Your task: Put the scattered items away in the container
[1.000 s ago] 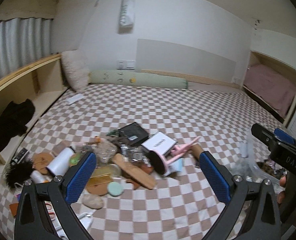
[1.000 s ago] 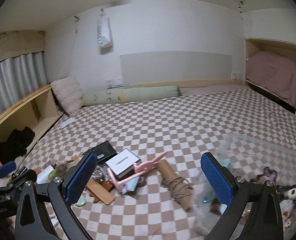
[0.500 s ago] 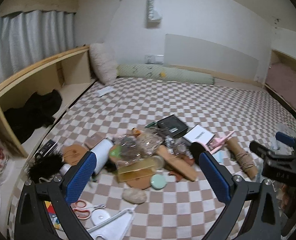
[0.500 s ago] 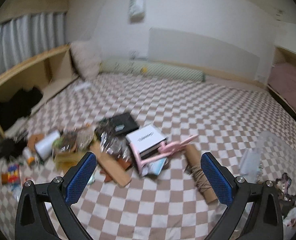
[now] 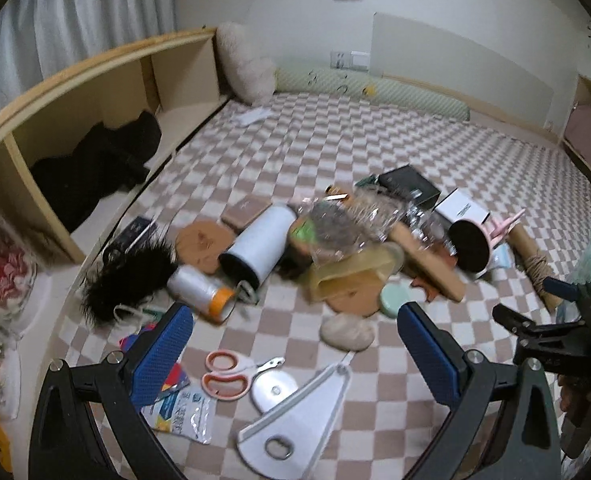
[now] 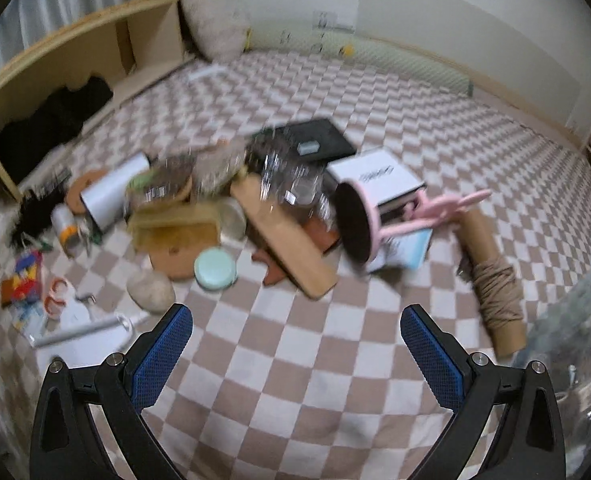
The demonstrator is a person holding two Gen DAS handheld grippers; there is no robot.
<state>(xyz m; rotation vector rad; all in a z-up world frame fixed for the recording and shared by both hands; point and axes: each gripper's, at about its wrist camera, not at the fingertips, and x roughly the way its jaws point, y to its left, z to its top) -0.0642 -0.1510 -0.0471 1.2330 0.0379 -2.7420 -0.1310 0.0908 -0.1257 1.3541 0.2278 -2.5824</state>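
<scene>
Now, view shift: both cameras are tilting down and swinging left compared with a second ago — the far wall is sliding out of frame and the near clutter is filling it.
Left gripper: spread wide and carrying nothing, hanging over the near-left of the pile, where the orange-handled scissors and white pizza cutter are newly coming into sight.
Right gripper: likewise wide apart and empty, hovering above bare checkered bedspread, just short of the mint round tin and wooden board.
Scattered items: lying where they were — white cylinder, pink-rimmed mirror, twine roll, black feather tuft are all sitting loose on the bed.
Container: a clear bag is showing only at the right view's edge, partly filled, well apart from the pile.
Meaning: nothing is being gripped yet — the approach is closing in, and I judge a first pick from the near items is coming next.
Blur: the right view is smearing, so small details are unclear.
</scene>
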